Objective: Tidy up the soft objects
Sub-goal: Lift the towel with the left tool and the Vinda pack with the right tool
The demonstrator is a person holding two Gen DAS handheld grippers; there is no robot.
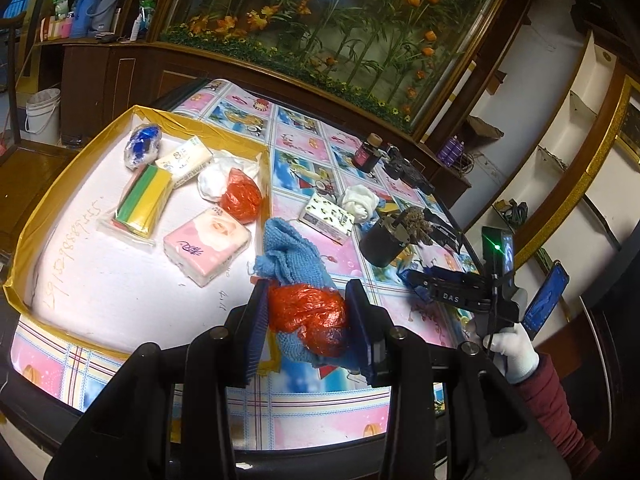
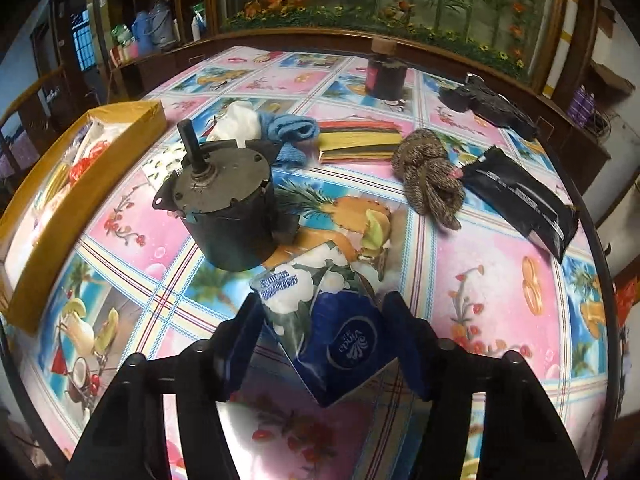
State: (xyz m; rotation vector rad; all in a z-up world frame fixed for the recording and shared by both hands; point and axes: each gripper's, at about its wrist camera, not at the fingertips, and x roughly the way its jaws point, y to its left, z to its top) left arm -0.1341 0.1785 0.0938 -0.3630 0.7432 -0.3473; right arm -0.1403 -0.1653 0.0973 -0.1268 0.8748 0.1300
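Note:
My left gripper [image 1: 307, 316] is shut on a crumpled orange plastic bag [image 1: 308, 318], held above a blue knitted cloth [image 1: 292, 256] beside the gold-rimmed white tray [image 1: 80, 276]. The tray holds a pink tissue pack [image 1: 206, 244], a second orange bag [image 1: 240, 196], a sponge pack [image 1: 144, 200], a white tissue pack [image 1: 184, 160] and a blue-white bag [image 1: 142, 146]. My right gripper [image 2: 320, 320] is shut on a blue Vinda tissue pack [image 2: 324, 320] above the table; it also shows in the left wrist view [image 1: 416, 280].
On the patterned table sit a black motor [image 2: 228, 212], a brown knitted bundle [image 2: 430, 172], a black pouch [image 2: 520, 200], a dark jar [image 2: 386, 70], a white cloth [image 2: 240, 120], a blue cloth [image 2: 290, 132], striped sponges [image 2: 360, 140] and a black object [image 2: 488, 104].

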